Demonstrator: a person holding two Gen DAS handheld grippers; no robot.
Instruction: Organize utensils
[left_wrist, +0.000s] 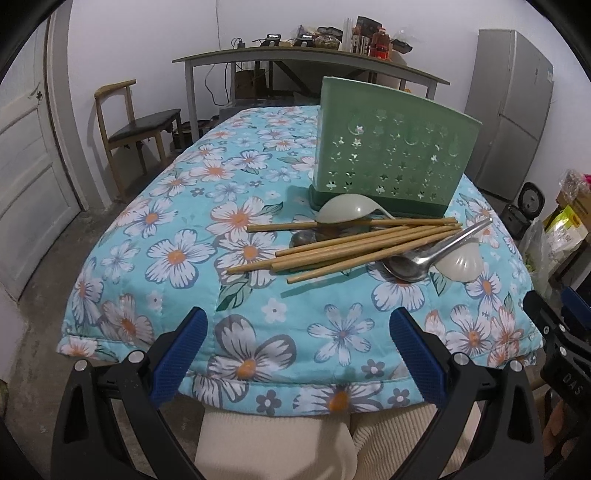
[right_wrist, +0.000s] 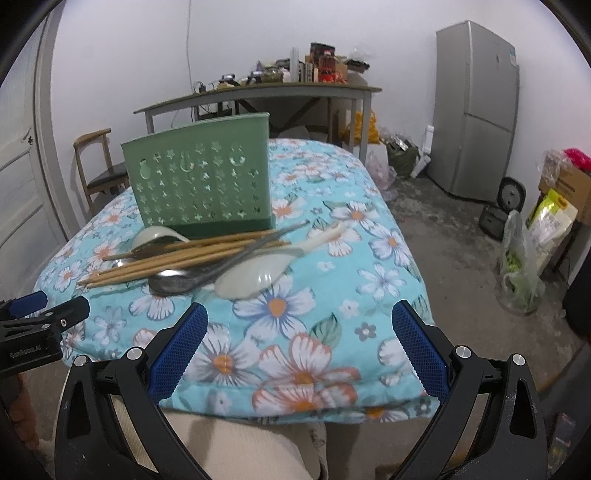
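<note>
The bench (left_wrist: 177, 206), under a floral cover, carries the green holder (left_wrist: 391, 162), which looks empty from here, so sorting seems not begun. In front of it lie the chopsticks (left_wrist: 354, 245), a white spoon (right_wrist: 255, 275) and a metal spoon (right_wrist: 173, 282) in one heap. The left hand-held gripper (left_wrist: 297, 354) and right hand-held gripper (right_wrist: 299, 352) hang released near the bench edge, grasping nothing.

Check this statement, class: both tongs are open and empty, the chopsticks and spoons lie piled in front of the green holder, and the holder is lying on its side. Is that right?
One detail is wrong: the green holder stands upright, as the left wrist view shows. The left tongs and right tongs are open and empty, and the chopsticks and spoons lie piled before it.
</note>
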